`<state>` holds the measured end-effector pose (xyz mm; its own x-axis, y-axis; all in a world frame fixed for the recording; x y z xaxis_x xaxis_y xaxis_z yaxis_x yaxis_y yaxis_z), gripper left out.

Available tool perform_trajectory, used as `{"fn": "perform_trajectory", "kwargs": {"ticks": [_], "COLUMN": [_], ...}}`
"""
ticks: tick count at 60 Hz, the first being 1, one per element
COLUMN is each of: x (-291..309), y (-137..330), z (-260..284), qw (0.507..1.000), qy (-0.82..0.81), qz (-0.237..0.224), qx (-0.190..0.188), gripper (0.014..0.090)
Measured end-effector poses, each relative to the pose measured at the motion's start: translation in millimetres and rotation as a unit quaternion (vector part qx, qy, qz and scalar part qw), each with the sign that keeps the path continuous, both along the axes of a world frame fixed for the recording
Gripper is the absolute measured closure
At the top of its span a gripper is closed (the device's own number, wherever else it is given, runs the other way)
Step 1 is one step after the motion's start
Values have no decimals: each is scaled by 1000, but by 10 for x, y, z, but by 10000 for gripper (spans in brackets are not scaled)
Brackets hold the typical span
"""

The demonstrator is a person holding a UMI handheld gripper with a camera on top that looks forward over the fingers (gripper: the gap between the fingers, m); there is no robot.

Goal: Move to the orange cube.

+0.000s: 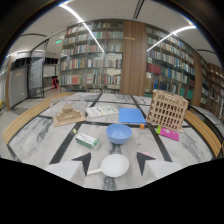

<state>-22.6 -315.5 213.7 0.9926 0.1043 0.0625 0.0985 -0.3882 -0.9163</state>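
Here the claw (114, 161) gapes open around the white ladle (114, 165), orange cube (142, 126) well beyond.

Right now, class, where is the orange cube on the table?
In the gripper view the orange cube sits beyond the open fingers, just right of the blue bowl, between the blue folder and the wooden lattice model.

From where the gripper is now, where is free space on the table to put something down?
Bare marble lies beside the small green-white box, on the side away from the blue bowl, and between the pink item and the white round dish. It is crowded farther back: the wooden model, blue folder and wooden lattice crate stand close. The gripper is open.
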Motion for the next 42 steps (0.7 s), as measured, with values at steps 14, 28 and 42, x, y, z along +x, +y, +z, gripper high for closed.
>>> {"fn": "perform_trajectory", "kwargs": {"ticks": [14,28,42], "x": [151,967,1684], "y": [-118,13,908], "z": [-223,-377,-469], "qw": [1000,998,997], "qy": [-13,-24,-13], "qz": [2,-28,-58], "qx": [-17,-42,-48], "gripper": [187,184,186]}}
